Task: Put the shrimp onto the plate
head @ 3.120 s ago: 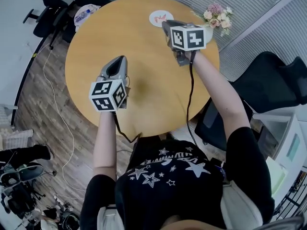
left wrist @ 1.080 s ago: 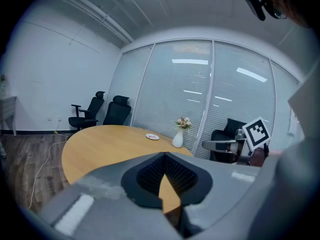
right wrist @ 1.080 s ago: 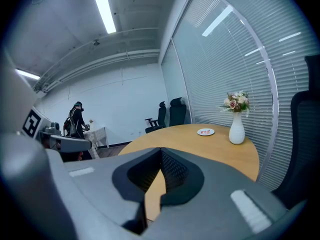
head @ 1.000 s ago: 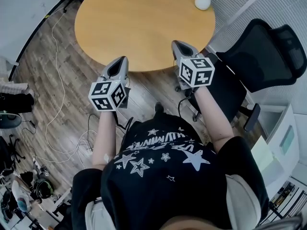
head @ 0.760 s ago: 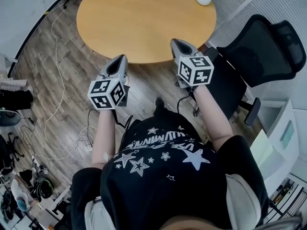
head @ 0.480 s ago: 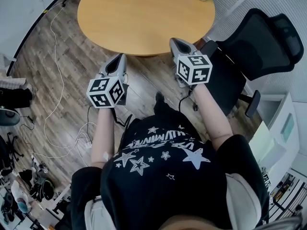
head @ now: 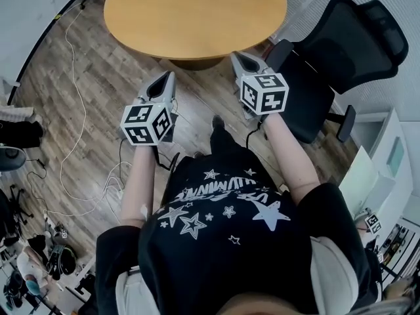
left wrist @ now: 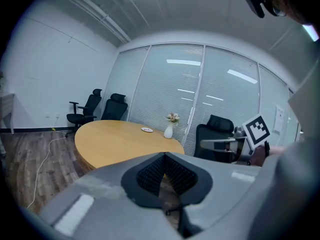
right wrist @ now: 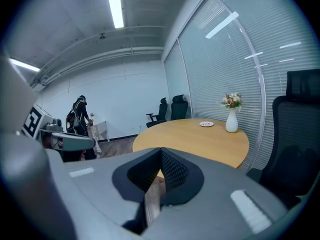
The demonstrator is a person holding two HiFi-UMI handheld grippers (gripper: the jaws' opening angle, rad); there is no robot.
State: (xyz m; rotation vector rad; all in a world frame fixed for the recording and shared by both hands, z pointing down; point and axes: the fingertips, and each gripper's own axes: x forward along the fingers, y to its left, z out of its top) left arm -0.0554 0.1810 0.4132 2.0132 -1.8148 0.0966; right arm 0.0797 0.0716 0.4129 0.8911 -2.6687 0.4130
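Both grippers hang over the wooden floor, well short of the round wooden table (head: pixel 197 12). My left gripper (head: pixel 164 81) is shut with nothing in it, and in its own view the jaws (left wrist: pixel 164 156) meet. My right gripper (head: pixel 237 59) is likewise shut and empty, its jaws closed (right wrist: pixel 160 151). The small white plate (left wrist: pixel 147 130) lies far off on the table's far side, next to a vase; it also shows as the plate (right wrist: pixel 206 124) in the right gripper view. It carries something reddish, too small to make out. The head view does not show the plate.
A white vase of flowers (right wrist: pixel 231 119) stands on the table by the plate. A black office chair (head: pixel 341 51) is just right of my right gripper. Cables (head: pixel 72 110) trail over the floor at the left. More chairs (left wrist: pixel 95 109) and a standing person (right wrist: pixel 80 116) are farther off.
The person has backed away from the table. Both grippers, over the tabletop before, now hang over the floor. The plate and vase have slid out of the head view's top.
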